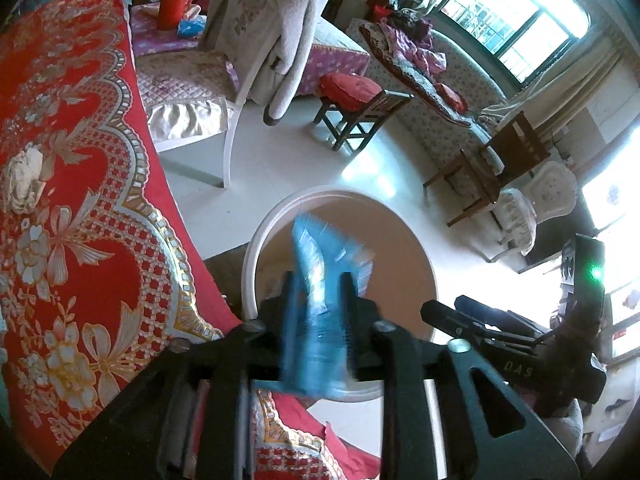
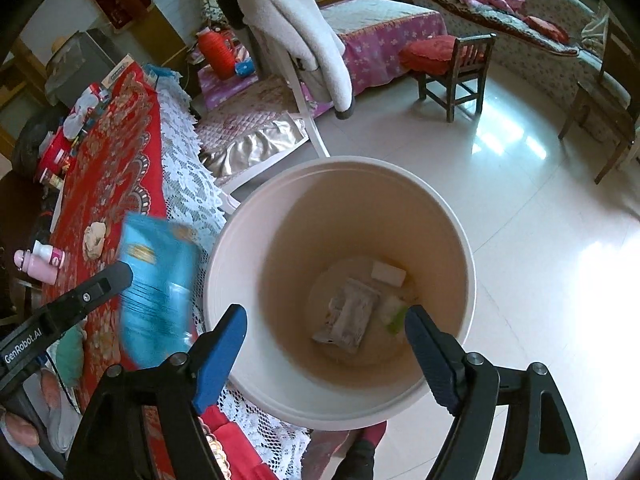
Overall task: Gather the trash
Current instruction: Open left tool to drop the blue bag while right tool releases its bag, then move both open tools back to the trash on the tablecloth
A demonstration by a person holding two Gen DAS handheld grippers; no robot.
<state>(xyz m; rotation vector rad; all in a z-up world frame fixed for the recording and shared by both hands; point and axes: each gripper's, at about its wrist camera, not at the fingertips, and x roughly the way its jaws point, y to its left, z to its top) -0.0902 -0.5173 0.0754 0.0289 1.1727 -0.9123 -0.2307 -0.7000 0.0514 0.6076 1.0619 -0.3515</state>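
Gripping a blue wrapper between its two fingers, the left gripper is holding it above the near rim of the bin, which is standing on the pale floor just beside the table. The wrapper is blurred, so its printing cannot be read. From the right wrist view the same wrapper is sitting to the left of the bin, over the edge of the red tablecloth and its white lace trim, with one black finger of the left gripper showing against it.

The right gripper is hanging open over the bin's mouth, its blue fingers spread wide and holding nothing. Lying at the bottom of the bin are a crumpled grey packet, a white scrap and a greenish piece, probably more wrappers.

A crumpled tissue is lying on the tablecloth, well apart from the bin. In the right wrist view the tissue is near a pink bottle on its side.
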